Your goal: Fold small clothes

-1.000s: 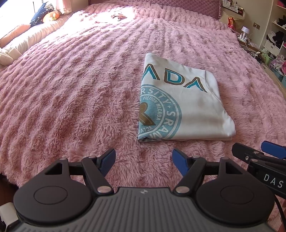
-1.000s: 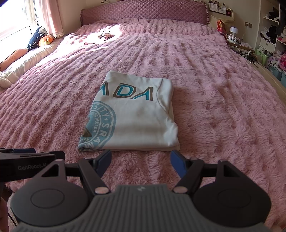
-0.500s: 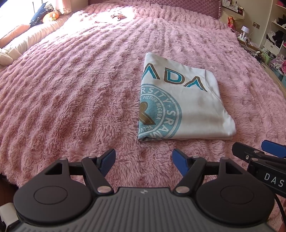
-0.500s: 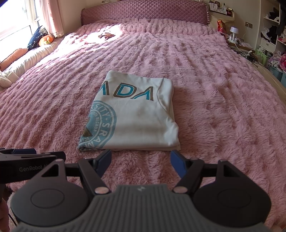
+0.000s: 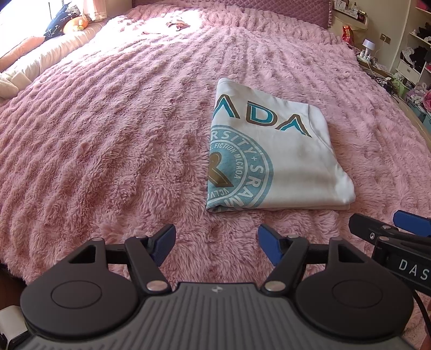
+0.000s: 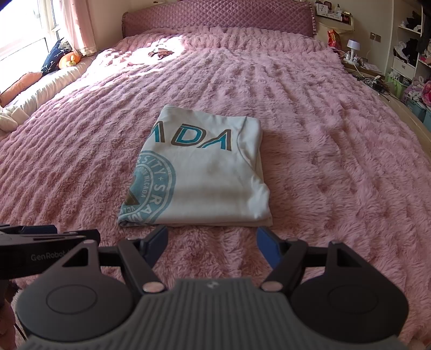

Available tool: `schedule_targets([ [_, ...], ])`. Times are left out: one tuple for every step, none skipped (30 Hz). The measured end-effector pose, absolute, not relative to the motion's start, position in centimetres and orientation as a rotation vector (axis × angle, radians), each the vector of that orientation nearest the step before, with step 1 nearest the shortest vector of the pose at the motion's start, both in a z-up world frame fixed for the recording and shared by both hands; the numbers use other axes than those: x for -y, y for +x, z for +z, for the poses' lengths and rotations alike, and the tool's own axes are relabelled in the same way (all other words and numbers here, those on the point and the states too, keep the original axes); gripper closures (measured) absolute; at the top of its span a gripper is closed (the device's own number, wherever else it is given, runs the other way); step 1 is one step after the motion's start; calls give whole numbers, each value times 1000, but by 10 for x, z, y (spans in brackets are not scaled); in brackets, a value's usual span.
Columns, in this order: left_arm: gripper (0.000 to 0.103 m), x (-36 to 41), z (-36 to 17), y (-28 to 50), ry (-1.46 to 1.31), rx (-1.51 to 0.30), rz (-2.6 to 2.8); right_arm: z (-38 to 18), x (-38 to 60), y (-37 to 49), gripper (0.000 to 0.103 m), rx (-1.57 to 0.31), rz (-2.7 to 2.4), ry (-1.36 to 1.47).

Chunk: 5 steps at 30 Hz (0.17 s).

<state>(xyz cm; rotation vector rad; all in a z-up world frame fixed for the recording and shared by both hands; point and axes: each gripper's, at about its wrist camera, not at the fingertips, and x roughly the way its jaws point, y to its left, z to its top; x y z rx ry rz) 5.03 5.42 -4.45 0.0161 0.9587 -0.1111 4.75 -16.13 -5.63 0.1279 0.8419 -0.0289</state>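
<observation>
A white T-shirt with teal and brown print (image 5: 272,158) lies folded into a flat rectangle on the pink fluffy bedspread (image 5: 107,134); it also shows in the right wrist view (image 6: 204,175). My left gripper (image 5: 216,241) is open and empty, hovering near the front of the bed, left of the shirt's near edge. My right gripper (image 6: 211,239) is open and empty, just in front of the shirt's near edge. The right gripper's tip shows at the right in the left wrist view (image 5: 388,228); the left gripper's body shows at the left in the right wrist view (image 6: 40,242).
A quilted purple headboard (image 6: 215,16) stands at the far end. Small dark items (image 6: 161,52) lie on the bedspread near it. Cushions and pillows (image 6: 62,58) lie along the left by the window. Shelves, a lamp (image 6: 353,45) and clutter line the right side.
</observation>
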Motion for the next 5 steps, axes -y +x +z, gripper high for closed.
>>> schedule_targets([
  [23, -54, -45, 50, 13, -958, -112, -56, 161, 47, 34, -842, -28, 128],
  [23, -54, -45, 51, 10, -962, -114, -56, 161, 47, 34, -843, -29, 128],
  [23, -54, -45, 51, 9, -965, -117, -56, 161, 47, 34, -843, -30, 128],
  [22, -54, -45, 50, 8, -966, -114, -57, 161, 48, 34, -842, -29, 127],
  [22, -55, -45, 51, 9, -966, -113, -57, 161, 47, 34, -842, -29, 127],
])
